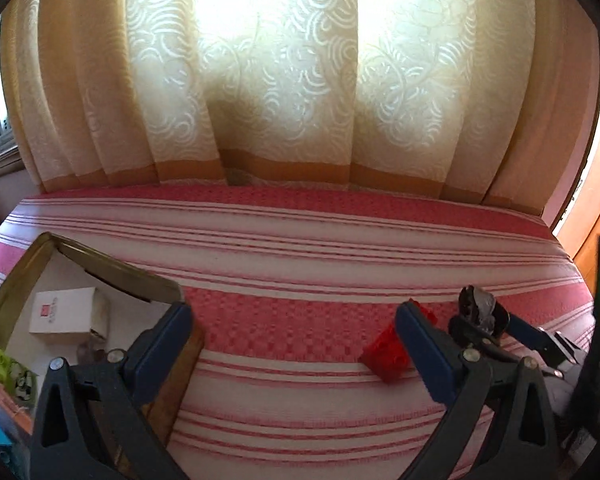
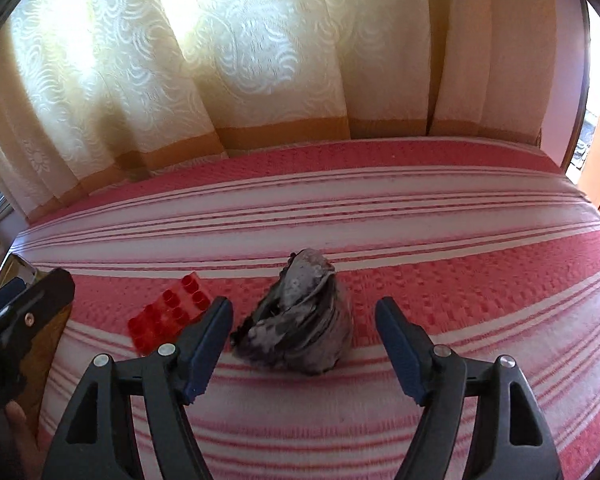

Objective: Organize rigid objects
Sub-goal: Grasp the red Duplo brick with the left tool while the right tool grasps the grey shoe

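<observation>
Inspected from both wrist views. Found the right gripper (image 2: 304, 344) spread wide, holding nothing, low over a red-and-white striped bedspread (image 2: 460, 280). Noted a grey seashell (image 2: 300, 320) lying on the bedspread between the blue pads (image 2: 208, 348), nearer the left pad; could not tell whether that pad touched it. Seen again from the left wrist view as a dark, glinting lump (image 1: 478, 312), partly hidden behind the right gripper (image 1: 496, 328), just beyond that gripper's finger.

Found the left gripper (image 1: 294, 344) likewise opened wide and gripping nothing. Recorded a red studded toy brick (image 2: 168, 312) flat on the bedspread, just left of the seashell, studs upward; in the left wrist view (image 1: 384, 354) partly covered by the right-hand pad (image 1: 424, 356), contact not determinable.

Observed an open brass-rimmed box (image 1: 112, 268) at the left edge of the bedspread, beside the left gripper's left-hand pad. Inside: a white carton with a small red mark (image 1: 66, 312), a lime-green studded brick (image 1: 2, 364) and a pink-edged item (image 1: 0, 396) lower down; other contents too obscured to identify.

Noted cream patterned curtains (image 1: 300, 80) with an orange hem hanging behind the bed, strongly backlit.
</observation>
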The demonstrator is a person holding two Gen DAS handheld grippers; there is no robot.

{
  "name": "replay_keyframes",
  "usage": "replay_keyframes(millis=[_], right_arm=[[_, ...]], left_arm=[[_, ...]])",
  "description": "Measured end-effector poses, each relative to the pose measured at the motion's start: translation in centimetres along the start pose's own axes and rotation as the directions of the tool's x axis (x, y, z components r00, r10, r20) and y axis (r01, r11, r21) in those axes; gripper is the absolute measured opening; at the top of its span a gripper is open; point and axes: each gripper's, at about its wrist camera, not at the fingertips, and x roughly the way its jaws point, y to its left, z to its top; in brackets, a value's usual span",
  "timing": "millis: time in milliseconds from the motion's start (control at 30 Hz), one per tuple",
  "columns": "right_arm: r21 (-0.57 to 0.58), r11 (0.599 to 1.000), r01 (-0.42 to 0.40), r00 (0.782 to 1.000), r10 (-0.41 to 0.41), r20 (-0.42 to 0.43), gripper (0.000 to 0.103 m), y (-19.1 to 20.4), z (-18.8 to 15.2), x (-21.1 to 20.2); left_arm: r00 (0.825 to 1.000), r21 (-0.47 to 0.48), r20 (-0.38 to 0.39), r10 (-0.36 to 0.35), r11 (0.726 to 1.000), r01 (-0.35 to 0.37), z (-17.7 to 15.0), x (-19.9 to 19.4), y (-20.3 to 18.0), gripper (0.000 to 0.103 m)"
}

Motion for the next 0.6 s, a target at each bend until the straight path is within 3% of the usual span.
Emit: replay_keyframes(millis=[167, 267, 333, 600], right_arm=[[-0.019, 0.999, -0.029, 0.999, 0.028, -0.034, 0.075, 0.1, 0.4, 0.9], [-0.071, 0.997, -0.003, 0.999, -0.001, -0.044, 0.064, 0.6, 0.1, 0.7], [-0.087, 0.996, 0.002, 0.999, -0.005, -0.042, 0.064, 0.3, -0.2, 0.5], [-0.012, 0.999, -0.04, 0.998, 0.04, -0.044, 0.063, -3.2, -1.4, -1.4]], left_arm=[[1.0, 0.047, -0.021, -0.019, 0.999, 0.02, -0.4, 0.9, -0.9, 0.103], [0.999, 0.072, -0.003, -0.033, 0.997, 0.033, -0.6, 0.5, -1.4, 0.103], [0.999, 0.091, 0.008, -0.042, 0.995, 0.041, -0.8, 0.3, -1.6, 0.103], [0.994, 0.171, 0.007, -0.11, 0.979, 0.107, -1.4, 0.3, -3.2, 0.103]])
